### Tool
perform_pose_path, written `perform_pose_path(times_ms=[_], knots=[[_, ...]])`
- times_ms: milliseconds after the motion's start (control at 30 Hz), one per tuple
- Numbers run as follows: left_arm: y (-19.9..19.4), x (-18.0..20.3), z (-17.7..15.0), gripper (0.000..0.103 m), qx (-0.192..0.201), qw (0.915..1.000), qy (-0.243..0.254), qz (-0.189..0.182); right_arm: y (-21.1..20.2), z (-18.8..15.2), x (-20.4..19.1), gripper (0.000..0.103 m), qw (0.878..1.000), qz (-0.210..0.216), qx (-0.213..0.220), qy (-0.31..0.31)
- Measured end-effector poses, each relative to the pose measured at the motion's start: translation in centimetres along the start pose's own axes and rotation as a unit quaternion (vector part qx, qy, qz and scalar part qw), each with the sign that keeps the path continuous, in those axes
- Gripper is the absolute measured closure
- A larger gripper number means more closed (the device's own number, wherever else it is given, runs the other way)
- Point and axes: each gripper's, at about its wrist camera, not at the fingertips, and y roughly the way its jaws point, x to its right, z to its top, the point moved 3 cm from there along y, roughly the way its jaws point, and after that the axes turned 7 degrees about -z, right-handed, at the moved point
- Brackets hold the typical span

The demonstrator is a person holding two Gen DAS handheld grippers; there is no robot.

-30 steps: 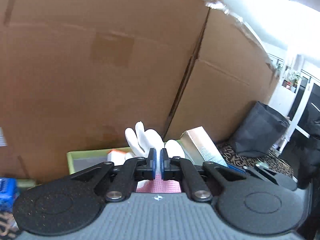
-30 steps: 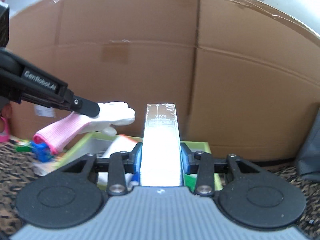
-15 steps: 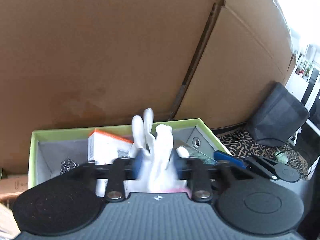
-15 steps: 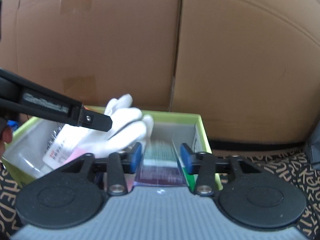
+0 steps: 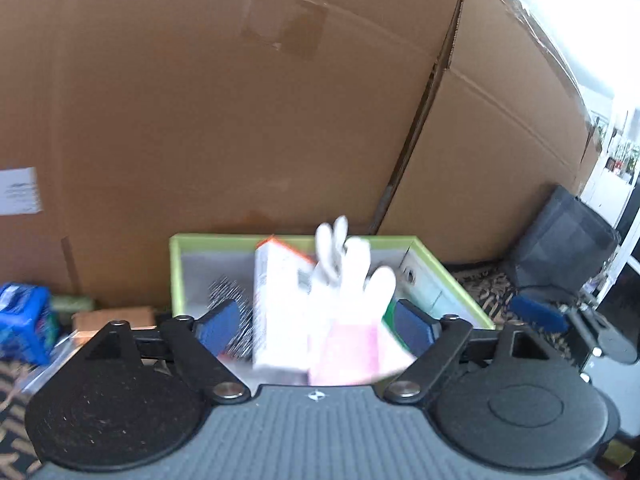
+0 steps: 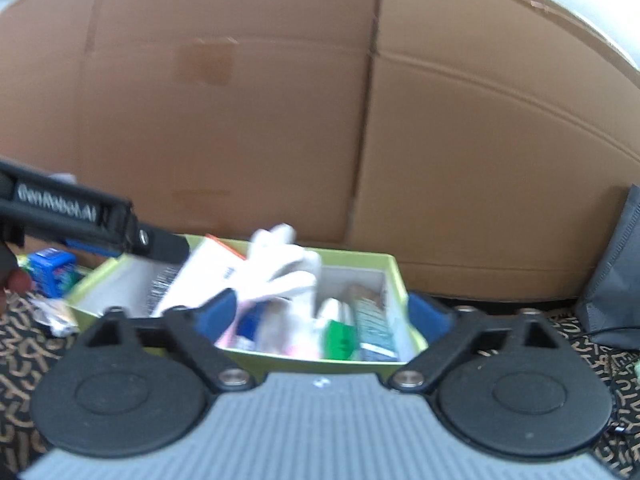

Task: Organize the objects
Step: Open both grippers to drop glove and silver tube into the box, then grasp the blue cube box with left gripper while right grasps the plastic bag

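Green-rimmed box [image 5: 452,276], part-filled: glove, cartons, brush.
White glove [image 5: 348,276] with pink cuff lies in the box between the wide-open left gripper [image 5: 316,324], fingers pointing away, nothing gripped; right gripper [image 6: 320,316] likewise spread and empty, facing the box's near wall.

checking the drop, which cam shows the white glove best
The right wrist view: the white glove is seen whole from the side, draped over items in the green box, fingers spread. The left wrist view shows the glove too, but blurred and cropped between the open left gripper.
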Motion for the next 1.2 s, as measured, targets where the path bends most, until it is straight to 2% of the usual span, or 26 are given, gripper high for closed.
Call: perform_pose_path(times_ms=[100, 167, 233, 333, 567, 700, 733, 867, 933, 1067, 1200], knots=[[-2.2, -0.7, -2.2, 0.011, -0.007, 0.9998, 0.008, 0.014, -1.7, -0.6, -2.2, 0.0, 1.0, 0.02, 0.002, -0.015], [-4.1, -1.5, -3.7, 0.006, 0.006, 0.9997, 0.01, 0.019, -2.6, -1.3, -3.8, 0.0, 0.999, 0.043, -0.006, -0.021], [-5.9, -2.9, -5.4, 0.005, 0.014, 0.9994, -0.005, 0.032, -2.2, -2.1, -5.8, 0.0, 0.997, 0.067, -0.018, -0.028], [-7.4, -5.0, -7.4, 0.005, 0.003, 0.9985, -0.027, 0.047, -2.8, -3.3, -8.5, 0.0, 0.994, 0.099, -0.033, -0.036], [-10.3, -9.9, -10.2, 0.005, -0.013, 0.9914, -0.037, 0.124, -5.2, -5.2, -14.6, 0.0, 0.981, 0.173, -0.056, -0.068], [-11.9, -13.0, -10.1, 0.005, -0.004, 0.9862, -0.07, 0.15, -4.9, -4.9, -17.7, 0.001, 0.975, 0.196, -0.043, -0.093], [-12.1, -13.7, -9.9, 0.005, -0.001, 0.985, -0.076, 0.155, -4.7, -4.5, -18.4, 0.004, 0.973, 0.204, -0.041, -0.098], [-12.8, -15.7, -8.9, 0.005, 0.014, 0.9808, -0.075, 0.18, -2.0, -3.3, -21.5, 0.03, 0.966, 0.222, -0.054, -0.119], [-12.9, -16.7, -8.4, 0.005, 0.018, 0.9788, -0.078, 0.188, -0.4, -2.8, -22.8, 0.035, 0.966, 0.218, -0.058, -0.126], [-12.6, -18.3, -7.8, 0.005, 0.017, 0.9768, -0.088, 0.195, 2.7, -2.2, -25.6, 0.037, 0.964, 0.218, -0.071, -0.137], [-12.0, -19.2, -7.0, 0.005, 0.016, 0.9765, -0.088, 0.196, 5.8, -2.5, -27.4, 0.037, 0.965, 0.196, -0.1, -0.14]])
